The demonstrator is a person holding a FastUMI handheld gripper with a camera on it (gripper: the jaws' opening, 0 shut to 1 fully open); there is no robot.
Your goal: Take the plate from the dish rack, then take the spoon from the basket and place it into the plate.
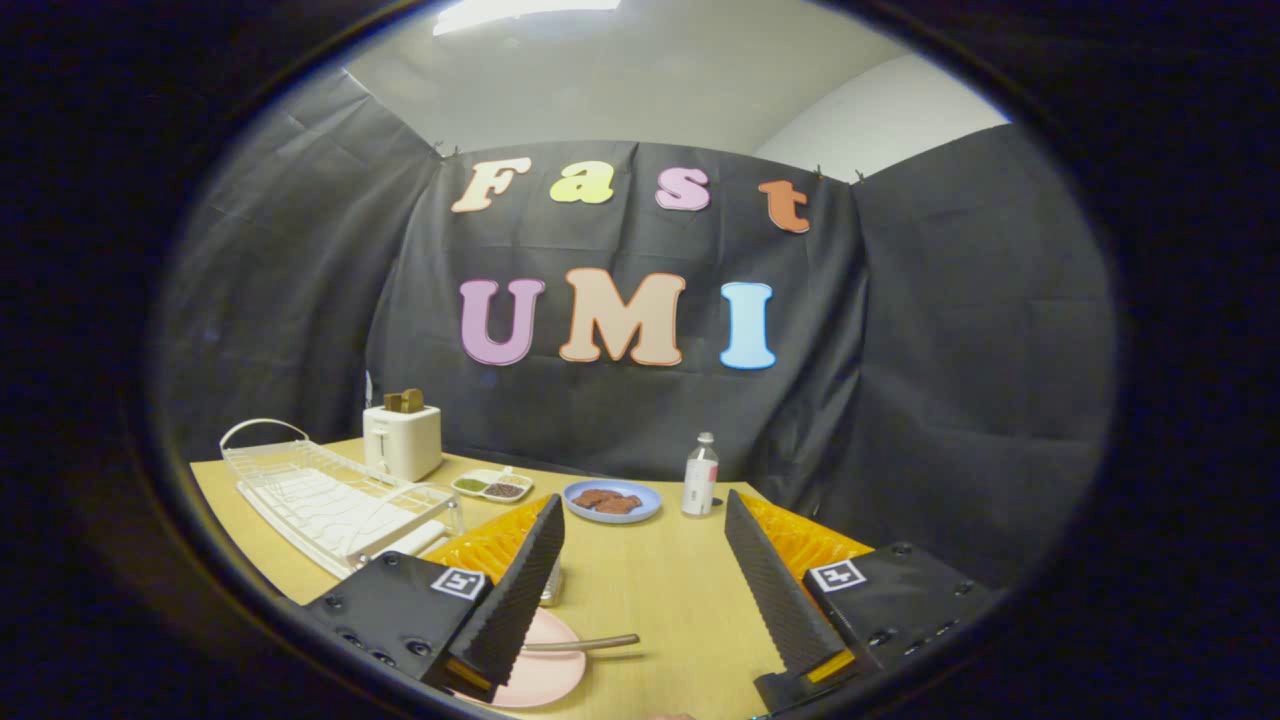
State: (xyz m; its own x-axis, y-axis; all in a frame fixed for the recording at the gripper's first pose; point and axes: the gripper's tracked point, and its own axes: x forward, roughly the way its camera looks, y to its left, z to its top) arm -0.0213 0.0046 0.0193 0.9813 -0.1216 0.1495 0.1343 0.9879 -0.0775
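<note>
A pink plate (548, 668) lies on the wooden table, partly hidden under my left finger. A spoon (585, 643) rests on it, its brown handle sticking out to the right over the table. My gripper (660, 640) is open above the table, nothing between its fingers; the spoon handle lies low between them, untouched. The white wire dish rack (325, 495) stands at the left, with no plate in it. A metal basket (552, 588) peeks out just behind the left finger.
A white toaster (402, 440) with bread stands behind the rack. A small divided dish (492, 486), a blue plate (612, 500) of brown food and a small bottle (700, 475) stand further back. The table's right edge runs beside my right finger.
</note>
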